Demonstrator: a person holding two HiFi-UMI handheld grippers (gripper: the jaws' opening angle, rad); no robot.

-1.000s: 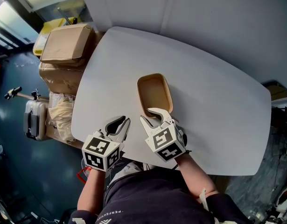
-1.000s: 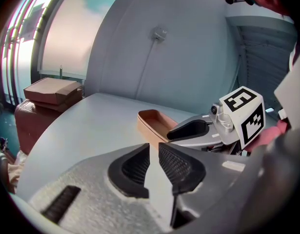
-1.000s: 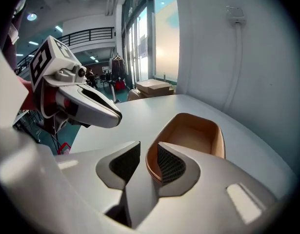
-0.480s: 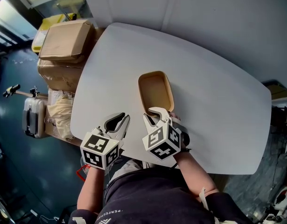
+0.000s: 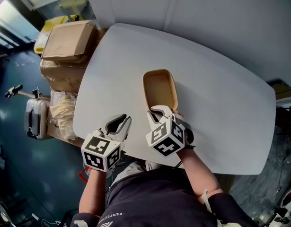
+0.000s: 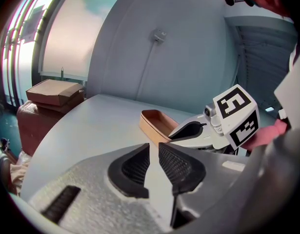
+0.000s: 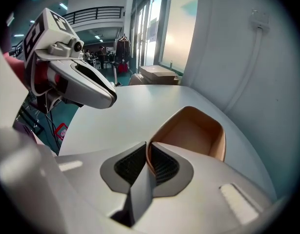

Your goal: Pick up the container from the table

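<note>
A shallow tan container (image 5: 159,86) lies open side up on the white table (image 5: 221,93), in front of the person. My right gripper (image 5: 159,111) is at its near end. In the right gripper view the container's (image 7: 193,130) near wall stands between the jaws of this gripper (image 7: 149,147), which are closing, a ribbed pad against each face. My left gripper (image 5: 126,119) hovers to the left over the table's near edge, apart from the container (image 6: 157,121). Its jaws (image 6: 154,145) are drawn together to a thin slit with nothing in it.
Cardboard boxes (image 5: 67,41) are stacked off the table's left end, with a grey suitcase (image 5: 34,119) on the floor below them. A pale wall runs behind the table. The table's near edge lies right under both grippers.
The right gripper's jaws, wide open a second ago, have come together on the container's near wall, and the gripper has rolled a little. The left gripper has stayed put.
</note>
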